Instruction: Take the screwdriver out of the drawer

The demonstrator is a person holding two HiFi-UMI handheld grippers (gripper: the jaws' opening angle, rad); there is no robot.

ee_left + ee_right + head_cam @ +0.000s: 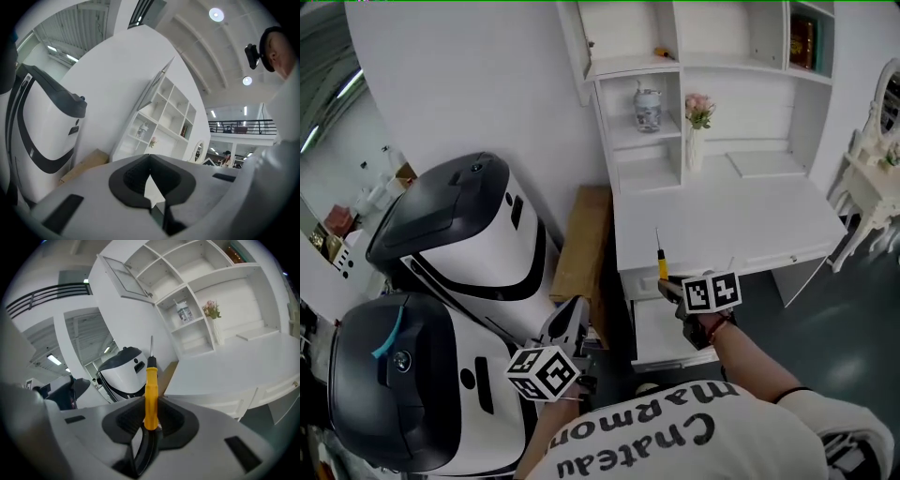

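Note:
The screwdriver (662, 263) (150, 394) has a yellow handle and a thin metal shaft that points up. My right gripper (672, 287) (151, 423) is shut on the lower part of the handle and holds it in the air over the front left corner of the white desk (722, 216). Below it, the white drawer (658, 333) stands pulled out. My left gripper (567, 323) (152, 190) hangs to the left of the drawer. Its jaws are shut, with nothing between them.
Two large white and black pod-shaped machines (459, 244) (384, 375) fill the left. A brown box (583, 244) leans between them and the desk. The shelf unit holds a jar (648, 110) and a vase of flowers (697, 127). White furniture (867, 187) stands at the right.

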